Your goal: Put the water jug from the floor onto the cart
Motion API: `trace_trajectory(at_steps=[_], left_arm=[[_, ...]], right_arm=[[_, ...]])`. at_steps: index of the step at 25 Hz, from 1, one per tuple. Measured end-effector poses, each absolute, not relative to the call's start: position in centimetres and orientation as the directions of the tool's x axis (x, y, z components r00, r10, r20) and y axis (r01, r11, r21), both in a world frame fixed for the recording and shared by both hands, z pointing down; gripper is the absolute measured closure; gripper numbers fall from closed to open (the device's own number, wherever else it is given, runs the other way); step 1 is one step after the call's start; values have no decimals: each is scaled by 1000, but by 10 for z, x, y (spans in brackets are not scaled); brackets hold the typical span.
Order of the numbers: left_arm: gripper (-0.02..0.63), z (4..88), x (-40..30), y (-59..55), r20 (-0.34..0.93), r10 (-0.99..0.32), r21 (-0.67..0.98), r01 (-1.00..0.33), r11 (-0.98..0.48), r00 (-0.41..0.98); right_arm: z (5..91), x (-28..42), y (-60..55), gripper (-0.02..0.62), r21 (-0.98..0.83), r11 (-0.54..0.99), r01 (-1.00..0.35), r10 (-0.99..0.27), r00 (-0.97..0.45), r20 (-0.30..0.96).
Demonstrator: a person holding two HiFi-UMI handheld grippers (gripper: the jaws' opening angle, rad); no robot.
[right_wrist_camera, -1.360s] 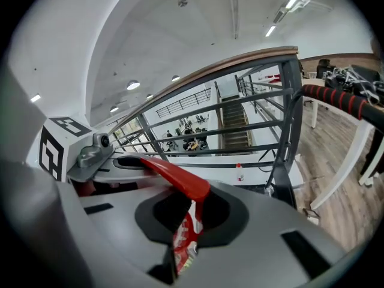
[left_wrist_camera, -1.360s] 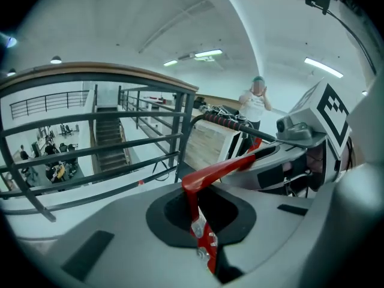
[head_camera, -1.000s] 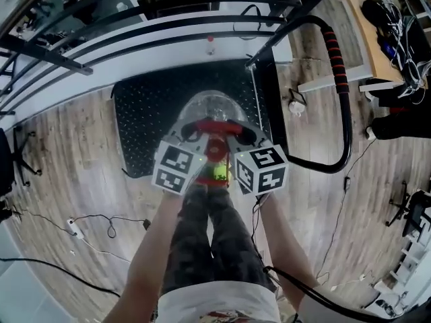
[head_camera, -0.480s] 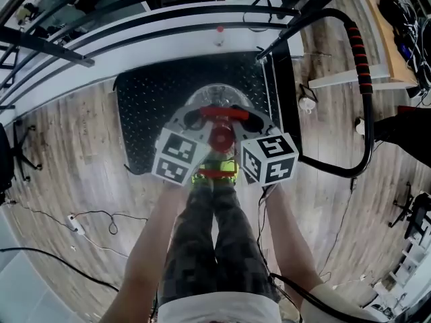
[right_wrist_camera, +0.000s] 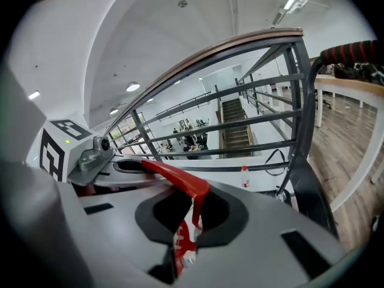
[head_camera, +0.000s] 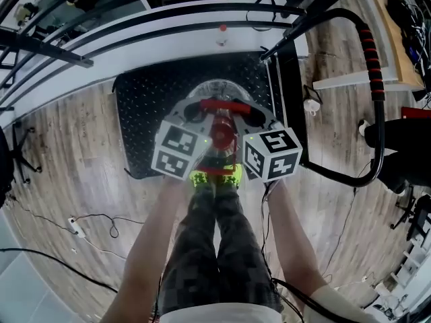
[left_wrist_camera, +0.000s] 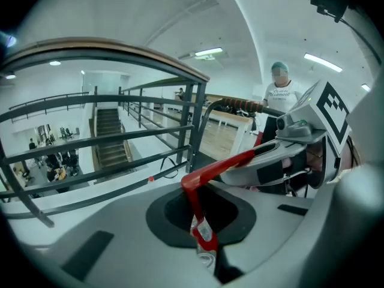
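Left gripper point(left_wrist_camera: 207, 254) and right gripper point(right_wrist_camera: 180, 254) both clamped on red handle point(head_camera: 225, 106) of water jug point(head_camera: 217, 87) over black cart point(head_camera: 141, 113). Red-white label point(right_wrist_camera: 178, 240) at the jaws, print unreadable.

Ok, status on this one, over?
Both shut on red handle: left gripper, right gripper. Water jug over cart deck, touchdown unclear. Push handle off right, apart.

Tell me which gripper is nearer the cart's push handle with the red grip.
Right. The right gripper holds the carry handle of the water jug at the end toward the push handle; the left gripper holds the opposite end, farther away.
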State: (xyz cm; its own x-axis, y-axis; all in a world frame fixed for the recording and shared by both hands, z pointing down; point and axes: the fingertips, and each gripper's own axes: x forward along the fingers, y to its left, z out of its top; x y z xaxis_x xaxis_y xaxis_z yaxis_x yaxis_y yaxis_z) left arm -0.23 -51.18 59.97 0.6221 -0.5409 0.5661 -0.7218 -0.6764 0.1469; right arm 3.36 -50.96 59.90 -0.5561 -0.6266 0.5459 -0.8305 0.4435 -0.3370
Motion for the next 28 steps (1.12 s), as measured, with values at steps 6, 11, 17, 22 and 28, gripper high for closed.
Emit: trace_trajectory(at_steps=[6, 11, 17, 22, 28], left_arm=[[595, 605, -3, -546, 570, -548, 111, -718, -687, 613], [595, 611, -1, -572, 562, -552, 118, -721, -683, 615], [595, 615, 7, -596, 542, -547, 128, -706, -697, 638], [595, 622, 15, -613, 549, -527, 131, -690, -712, 649], [594, 628, 25, -631, 557, -484, 138, -650, -747, 675]], right_arm=[[601, 34, -542, 565, -298, 468, -832, -646, -553, 527], [607, 36, -567, 568, -274, 484, -831, -660, -552, 510], [613, 45, -596, 568, -257, 474, -842, -686, -536, 493], [618, 54, -613, 568, -241, 464, -852, -703, -520, 485], [627, 61, -632, 568, -247, 455, -856, -705, -516, 487]])
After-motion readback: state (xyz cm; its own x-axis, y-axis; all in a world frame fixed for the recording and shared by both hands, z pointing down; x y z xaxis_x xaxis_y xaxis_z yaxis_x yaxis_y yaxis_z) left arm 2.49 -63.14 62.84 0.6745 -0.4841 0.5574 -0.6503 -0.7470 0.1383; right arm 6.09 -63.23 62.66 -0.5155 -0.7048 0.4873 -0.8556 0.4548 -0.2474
